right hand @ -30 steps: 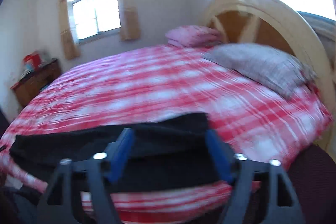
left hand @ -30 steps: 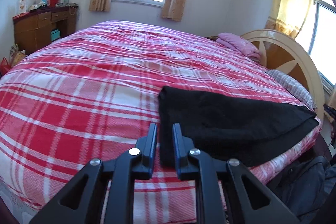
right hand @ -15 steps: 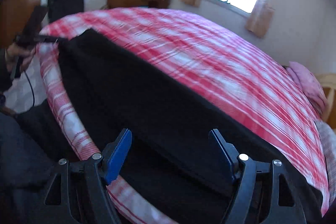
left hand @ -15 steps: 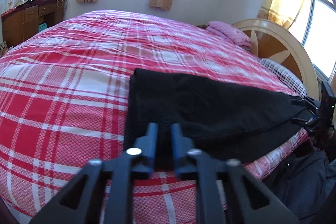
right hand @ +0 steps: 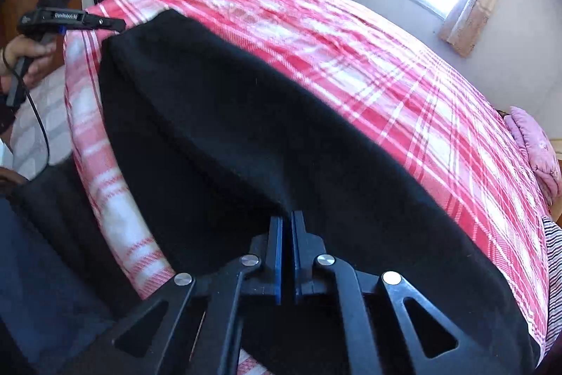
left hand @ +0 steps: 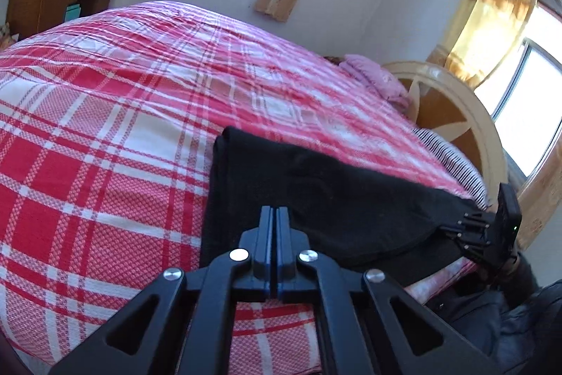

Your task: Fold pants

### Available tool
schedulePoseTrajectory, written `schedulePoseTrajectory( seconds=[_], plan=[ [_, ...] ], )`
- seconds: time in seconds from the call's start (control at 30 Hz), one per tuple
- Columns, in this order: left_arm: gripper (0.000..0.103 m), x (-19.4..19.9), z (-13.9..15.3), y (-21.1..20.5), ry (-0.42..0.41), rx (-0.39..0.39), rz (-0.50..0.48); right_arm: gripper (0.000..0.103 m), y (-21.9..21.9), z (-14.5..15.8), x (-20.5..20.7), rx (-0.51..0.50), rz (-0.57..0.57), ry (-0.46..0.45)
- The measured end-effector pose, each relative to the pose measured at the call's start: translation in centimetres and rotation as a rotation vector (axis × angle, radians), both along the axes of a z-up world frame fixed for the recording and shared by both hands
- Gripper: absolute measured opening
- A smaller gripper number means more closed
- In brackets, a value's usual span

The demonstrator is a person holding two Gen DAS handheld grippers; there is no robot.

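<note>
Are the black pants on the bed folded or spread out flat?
Folded at least once: the black pants lie in stacked layers, with a doubled edge at their left end.

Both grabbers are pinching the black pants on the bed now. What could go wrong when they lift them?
The left gripper and right gripper each pinch only a thin edge of the black pants, so the cloth might slip out when lifted. The pants also lie near the edge of the plaid bedspread, so a dropped end could slide off the bed. And if one side lifts faster, the fold may end up crooked.
</note>
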State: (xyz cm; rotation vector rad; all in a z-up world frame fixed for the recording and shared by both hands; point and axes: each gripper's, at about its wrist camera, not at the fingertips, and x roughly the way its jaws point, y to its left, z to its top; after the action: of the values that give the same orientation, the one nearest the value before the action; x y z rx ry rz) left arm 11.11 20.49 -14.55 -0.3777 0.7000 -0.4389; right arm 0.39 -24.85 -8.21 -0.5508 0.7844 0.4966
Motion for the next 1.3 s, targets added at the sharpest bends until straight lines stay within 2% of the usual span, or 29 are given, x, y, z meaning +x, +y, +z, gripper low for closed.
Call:
schedulePoseTrajectory(
  seconds=[0.13, 0.27, 0.37, 0.47, 0.5, 0.53, 0.57, 0.7, 0.77, 0.83, 0.97, 1.07, 1.2, 1.3],
  plan=[
    [0.001, -0.4, 1.0, 0.5, -0.019, 0.002, -0.004, 0.004, 0.7, 1.3, -1.7, -0.008, 0.021, -0.018],
    [0.003, -0.5, 0.4, -0.1, -0.009, 0.127, 0.042, 0.004, 1.1, -0.4, -1.9, -0.059, 0.019, -0.018],
    [0.015, -0.3, -0.3, -0.6, 0.027, 0.142, 0.028, 0.004, 0.9, -1.4, -1.3, -0.044, 0.003, -0.001],
    [0.041, -0.3, -0.5, -1.1, 0.022, 0.153, 0.028, 0.004, 0.7, -1.1, -1.2, -0.033, 0.001, -0.008],
    [0.055, -0.1, -0.6, -1.2, 0.025, 0.167, 0.041, 0.004, 0.8, -1.0, -1.2, -0.034, 0.003, -0.012],
    [0.062, 0.0, -0.6, -1.3, 0.024, 0.178, 0.058, 0.004, 0.9, -1.0, -1.2, -0.038, 0.007, -0.017],
    [0.063, 0.0, -0.7, -1.3, 0.017, 0.176, 0.061, 0.004, 1.0, -1.0, -1.3, -0.04, 0.007, -0.02],
    [0.063, 0.2, -1.1, -2.0, 0.006, 0.196, 0.055, 0.004, 0.9, -1.1, -1.0, -0.031, 0.003, -0.016],
    [0.046, 0.3, -1.2, -2.3, 0.001, 0.226, 0.059, 0.004, 1.0, -1.2, -1.1, -0.03, 0.0, -0.017],
    [0.016, 0.4, -1.3, -2.1, 0.006, 0.267, 0.083, 0.004, 1.0, -1.1, -1.1, -0.027, -0.003, -0.021],
    [0.015, 0.1, -0.9, -1.8, -0.006, 0.3, 0.115, 0.004, 0.9, -0.9, -1.2, -0.021, -0.006, -0.023],
    [0.015, 0.0, -1.0, -2.6, -0.012, 0.331, 0.101, 0.004, 0.9, -1.0, -1.2, -0.021, -0.008, -0.024],
    [0.015, 0.0, -1.0, -2.5, -0.01, 0.321, 0.104, 0.004, 0.8, -1.1, -1.2, -0.018, -0.011, -0.021],
    [0.016, -0.1, -1.1, -3.3, -0.018, 0.374, 0.105, 0.004, 0.8, -1.3, -1.0, -0.015, -0.016, -0.015]
  ],
)
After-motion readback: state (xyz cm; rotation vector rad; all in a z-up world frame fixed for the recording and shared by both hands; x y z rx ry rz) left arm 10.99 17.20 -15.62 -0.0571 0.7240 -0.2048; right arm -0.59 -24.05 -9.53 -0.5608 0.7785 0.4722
